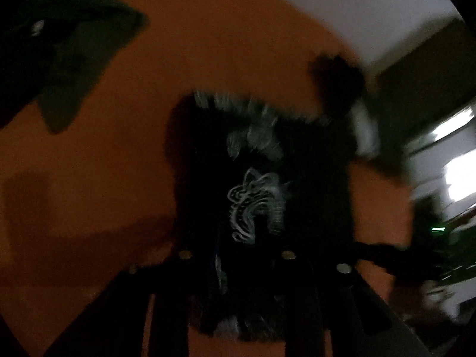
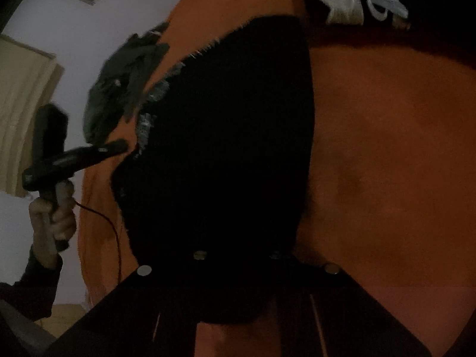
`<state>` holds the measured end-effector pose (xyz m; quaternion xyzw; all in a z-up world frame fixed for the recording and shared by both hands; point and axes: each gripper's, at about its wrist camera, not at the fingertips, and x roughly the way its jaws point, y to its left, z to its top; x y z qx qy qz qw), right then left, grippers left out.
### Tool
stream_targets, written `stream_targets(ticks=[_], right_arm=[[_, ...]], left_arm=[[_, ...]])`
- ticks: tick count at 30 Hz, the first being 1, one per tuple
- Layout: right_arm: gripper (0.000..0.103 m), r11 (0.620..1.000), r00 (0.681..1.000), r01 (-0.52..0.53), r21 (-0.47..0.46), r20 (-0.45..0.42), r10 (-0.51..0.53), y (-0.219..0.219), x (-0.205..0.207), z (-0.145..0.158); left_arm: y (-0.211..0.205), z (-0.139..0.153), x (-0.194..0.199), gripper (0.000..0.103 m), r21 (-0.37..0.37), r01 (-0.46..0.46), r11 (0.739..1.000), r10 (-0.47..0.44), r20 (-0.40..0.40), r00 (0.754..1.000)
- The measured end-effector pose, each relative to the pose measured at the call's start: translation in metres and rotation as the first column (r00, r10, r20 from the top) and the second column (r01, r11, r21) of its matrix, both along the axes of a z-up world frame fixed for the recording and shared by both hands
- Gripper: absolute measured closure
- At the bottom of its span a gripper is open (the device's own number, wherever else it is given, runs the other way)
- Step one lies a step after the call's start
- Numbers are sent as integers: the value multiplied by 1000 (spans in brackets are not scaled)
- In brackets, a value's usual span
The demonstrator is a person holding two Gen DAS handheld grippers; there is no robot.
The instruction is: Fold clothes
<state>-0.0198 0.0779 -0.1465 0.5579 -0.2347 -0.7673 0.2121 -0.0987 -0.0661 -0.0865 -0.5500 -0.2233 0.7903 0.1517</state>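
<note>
Orange cloth [image 2: 386, 148] covers the surface, dim and creased. Pale wall [image 2: 59, 23] behind it, a beige door frame [image 2: 20, 95] at the left, everything dark and blurred.

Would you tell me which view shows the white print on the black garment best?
The left wrist view: the white print faces the camera, mid-frame on the black garment. The right wrist view shows only slivers of it along the garment's left edge.

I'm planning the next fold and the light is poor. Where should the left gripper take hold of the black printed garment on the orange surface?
Probably the black printed garment along its bare edge on the orange surface, left in the left wrist view. It lies flat there with clear orange beside it, so come in low from that side.
</note>
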Motion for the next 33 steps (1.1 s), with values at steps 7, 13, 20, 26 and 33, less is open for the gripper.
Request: stream_targets(ticks=[7, 13, 20, 26, 33], right_arm=[[35, 956, 970, 189, -222, 195, -147, 33, 11, -42], [58, 920, 977, 168, -355, 183, -107, 15, 6, -58], [95, 877, 936, 284, -388, 309, -166, 20, 16, -45], [95, 942, 942, 256, -214, 275, -194, 40, 33, -16], [63, 982, 950, 142, -121, 296, -101, 32, 21, -28]], left_arm=[[-2, -95, 29, 30, 280, -149, 948, 73, 264, 962], [30, -102, 18, 30, 392, -120, 912, 43, 199, 979], [52, -56, 49, 79, 208, -209, 956, 143, 293, 945], [68, -36, 74, 56, -133, -80, 988, 113, 270, 956], [12, -38, 96, 51, -6, -209, 978, 201, 299, 933]])
